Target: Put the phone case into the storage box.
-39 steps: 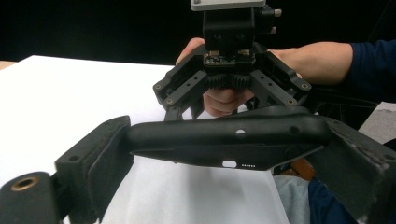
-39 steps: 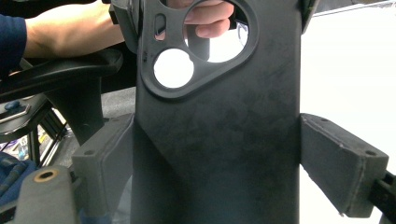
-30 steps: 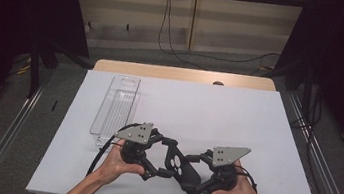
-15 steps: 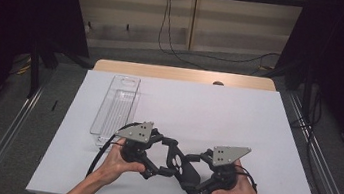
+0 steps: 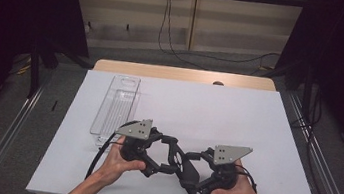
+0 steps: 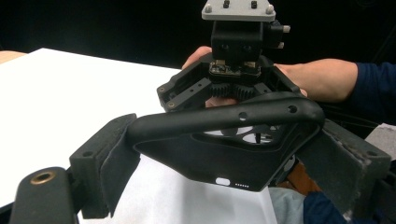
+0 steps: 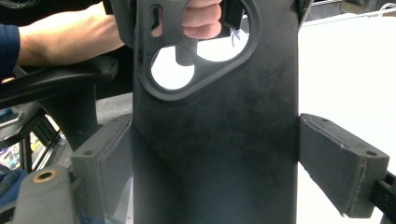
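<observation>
A black phone case (image 5: 184, 172) hangs above the near middle of the table, held between both grippers. My left gripper (image 5: 172, 158) reaches in from the left, and in the left gripper view its pads (image 6: 105, 172) press the case (image 6: 224, 154) on both sides. My right gripper (image 5: 198, 173) comes in from the right. In the right gripper view the case (image 7: 215, 140) stands upright between its pads (image 7: 338, 163), which touch both edges. The case's camera opening (image 7: 196, 51) shows fingers of the other hand behind it. The right gripper (image 6: 238, 56) faces the left gripper's camera.
A clear plastic tray (image 5: 115, 109) lies lengthwise on the left part of the white table cover (image 5: 258, 118). A wooden table edge (image 5: 183, 74) runs along the back. Metal rails (image 5: 10, 126) flank the table on both sides.
</observation>
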Tool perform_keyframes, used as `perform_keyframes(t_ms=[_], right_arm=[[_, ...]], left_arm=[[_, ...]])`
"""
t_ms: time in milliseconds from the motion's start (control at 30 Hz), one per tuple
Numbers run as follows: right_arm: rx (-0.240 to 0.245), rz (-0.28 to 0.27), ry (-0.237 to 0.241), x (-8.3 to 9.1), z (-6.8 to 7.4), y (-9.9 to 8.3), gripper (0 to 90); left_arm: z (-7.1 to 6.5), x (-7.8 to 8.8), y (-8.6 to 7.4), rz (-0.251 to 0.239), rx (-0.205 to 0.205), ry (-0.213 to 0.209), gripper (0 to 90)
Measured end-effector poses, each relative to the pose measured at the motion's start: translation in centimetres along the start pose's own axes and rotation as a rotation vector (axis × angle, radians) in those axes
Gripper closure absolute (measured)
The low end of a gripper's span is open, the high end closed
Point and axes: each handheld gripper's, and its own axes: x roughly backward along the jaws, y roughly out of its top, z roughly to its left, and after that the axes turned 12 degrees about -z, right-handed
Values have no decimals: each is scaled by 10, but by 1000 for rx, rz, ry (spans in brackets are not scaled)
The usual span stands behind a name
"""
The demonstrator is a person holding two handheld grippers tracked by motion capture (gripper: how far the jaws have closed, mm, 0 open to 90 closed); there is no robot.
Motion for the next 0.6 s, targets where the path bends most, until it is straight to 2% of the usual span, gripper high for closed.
perform_keyframes(t_ms=[67, 200, 600], right_arm=[[-10, -14, -6, 0, 0, 1, 138], [-21, -16, -35, 1, -1, 0, 48], [-24, -68, -113, 7, -3, 2, 38]], left_arm=[[0, 1, 1, -6, 3, 13, 144], [2, 6, 4, -26, 17, 43, 143], [5, 16, 9, -32, 25, 126, 138]])
